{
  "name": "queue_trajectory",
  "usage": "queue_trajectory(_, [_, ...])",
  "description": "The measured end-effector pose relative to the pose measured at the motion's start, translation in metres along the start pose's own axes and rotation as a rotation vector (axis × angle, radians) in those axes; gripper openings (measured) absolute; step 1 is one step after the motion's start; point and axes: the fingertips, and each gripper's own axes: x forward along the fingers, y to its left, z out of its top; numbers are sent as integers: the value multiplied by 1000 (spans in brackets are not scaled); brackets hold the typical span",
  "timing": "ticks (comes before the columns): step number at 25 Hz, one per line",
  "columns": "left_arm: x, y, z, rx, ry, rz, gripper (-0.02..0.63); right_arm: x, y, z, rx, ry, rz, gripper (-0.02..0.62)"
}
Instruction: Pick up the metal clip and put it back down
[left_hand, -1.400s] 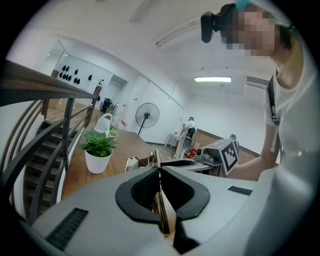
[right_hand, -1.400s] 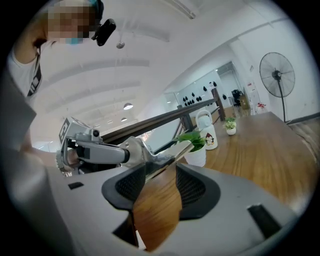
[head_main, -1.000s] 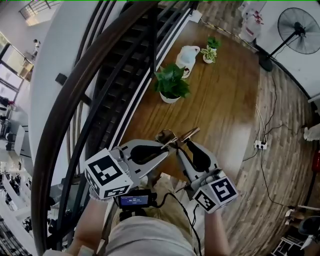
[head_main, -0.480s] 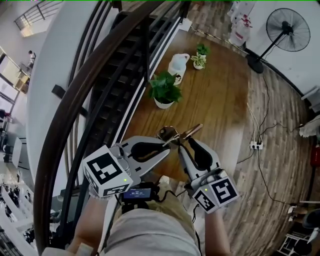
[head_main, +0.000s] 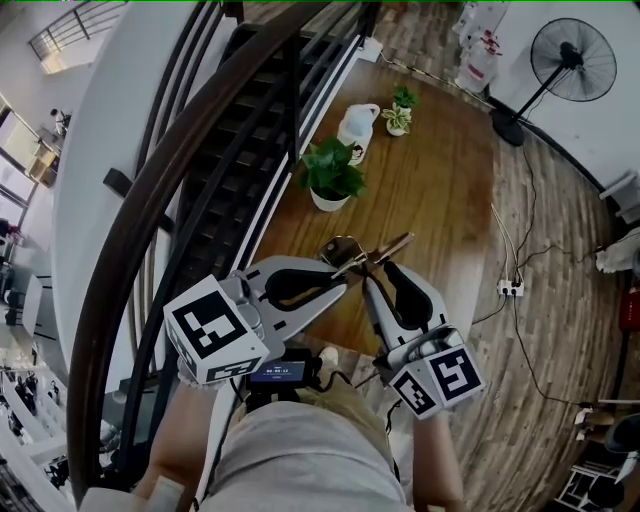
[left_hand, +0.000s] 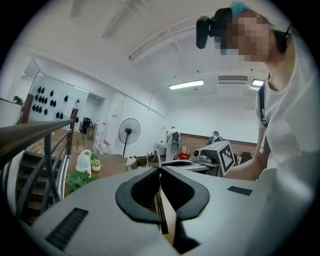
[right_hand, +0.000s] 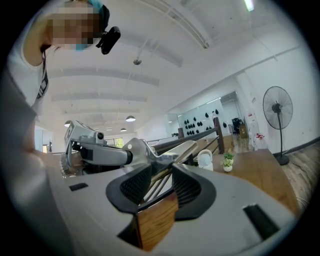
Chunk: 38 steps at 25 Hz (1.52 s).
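Two-handed hold: finds metal clip (head_main: 362, 256) up in the air over the near edge of the wooden tabletop (head_main: 440, 190), not resting on it. Notes long axis, in head view, running from a rounded end at left to a slim lever end at right, with the lever end tipped slightly away from the person. Places clip at the meeting point of the two tool tips, with left tool (head_main: 345, 274) coming in from lower left and right tool (head_main: 373, 270) from below, tips close together. Records left tool jaws pressed together in left gripper view, nipping a thin upright metal edge of the clip. Records right tool jaws partway apart in right gripper view, pads bearing on the clip's levers from either side. Sees left forearm (head_main: 185, 440) and right forearm (head_main: 437, 462) drawn in close to the body, marker cubes nearest the person, tools converging in a V. Logs potted plant (head_main: 330, 172) and white watering can (head_main: 358, 122) farther along tabletop, well apart from clip.
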Motion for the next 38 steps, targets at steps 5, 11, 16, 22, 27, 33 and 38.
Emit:
queue_trajectory(5, [-1, -3, 5, 9, -10, -6, 15, -2, 2, 6, -11, -10, -6, 127])
queue_trajectory(11, [-4, -4, 5, 16, -8, -8, 15, -3, 5, 6, -20, -8, -9, 127])
queue_trajectory(16, [-5, -4, 4, 20, -6, -5, 15, -1, 6, 5, -23, -7, -5, 127])
queue_trajectory(22, [-8, -2, 4, 18, -8, 2, 15, 2, 8, 4, -25, -3, 0, 127])
queue_trajectory(27, [-8, 0, 3, 10, -6, 7, 15, 3, 8, 4, -27, 5, 3, 127])
queue_trajectory(33, [-10, 5, -5, -24, -16, 21, 15, 8, 8, -4, -24, 35, 8, 127])
queue_trajectory(38, [-9, 10, -18, -55, -7, 40, 15, 12, 6, -17, -14, 70, 21, 127])
